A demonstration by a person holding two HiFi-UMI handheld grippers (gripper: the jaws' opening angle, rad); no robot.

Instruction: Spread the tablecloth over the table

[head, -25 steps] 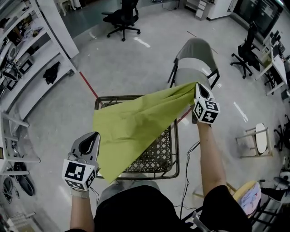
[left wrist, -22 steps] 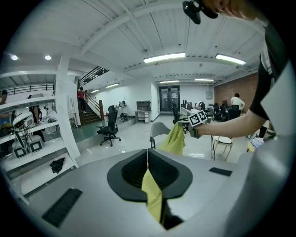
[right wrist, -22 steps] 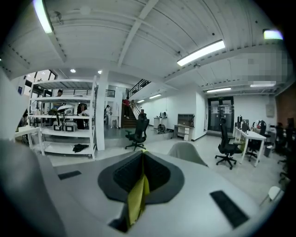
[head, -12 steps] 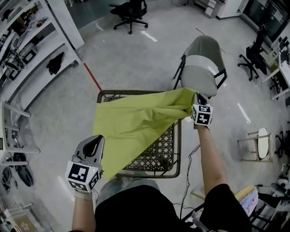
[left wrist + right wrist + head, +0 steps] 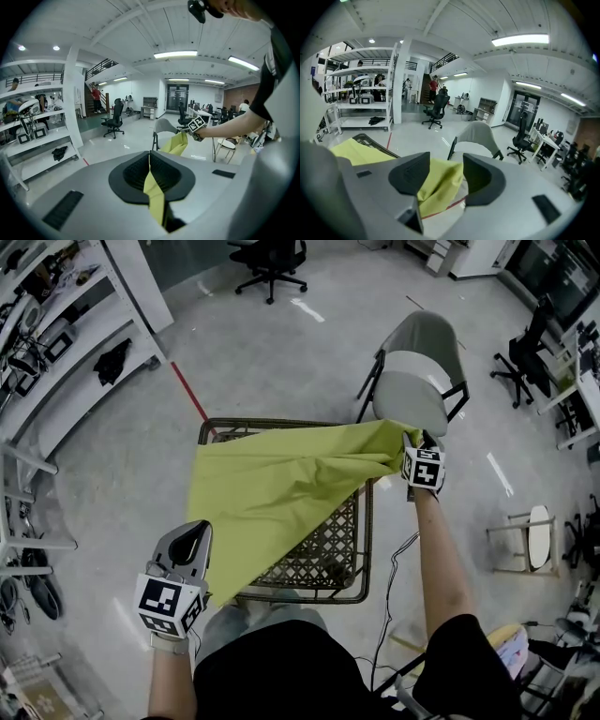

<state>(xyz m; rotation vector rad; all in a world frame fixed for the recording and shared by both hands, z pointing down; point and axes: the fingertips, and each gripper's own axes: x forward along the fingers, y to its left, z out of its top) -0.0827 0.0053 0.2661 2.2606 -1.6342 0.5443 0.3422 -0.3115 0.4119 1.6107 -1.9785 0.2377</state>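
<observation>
Two claws share one cloth, described here from left to right.

**Left claw** (image 5: 199,538): the jaws are together, clamped on a thin corner of the yellow-green tablecloth (image 5: 267,488). This corner is held off the near left corner of the wicker worktop (image 5: 330,549).

**Tablecloth:** it lies over the far and left parts of the worktop. Its free edge runs on a slant from one claw to the other, so the near right part of the wicker is bare. Creases gather toward the right corner.

**Right claw** (image 5: 413,441): it sits at the far right corner of the worktop, just beside the grey chair (image 5: 417,381). Its jaws have just been opening and now stand apart. The bunched corner of the cloth sits loose between them, and the pads do not press on it.

**Doing the step well, as judged from this layout:**
- Draw the right claw straight back along its own line, so that a pad does not snag the fold and drag the corner off the edge.
- Hold the left corner taut and low meanwhile, because slack there would likely let the cloth slide to the left.
- Find the hidden part of the cloth next and bring it over the bare near right corner.
- Smooth the creases outward from the middle.
</observation>
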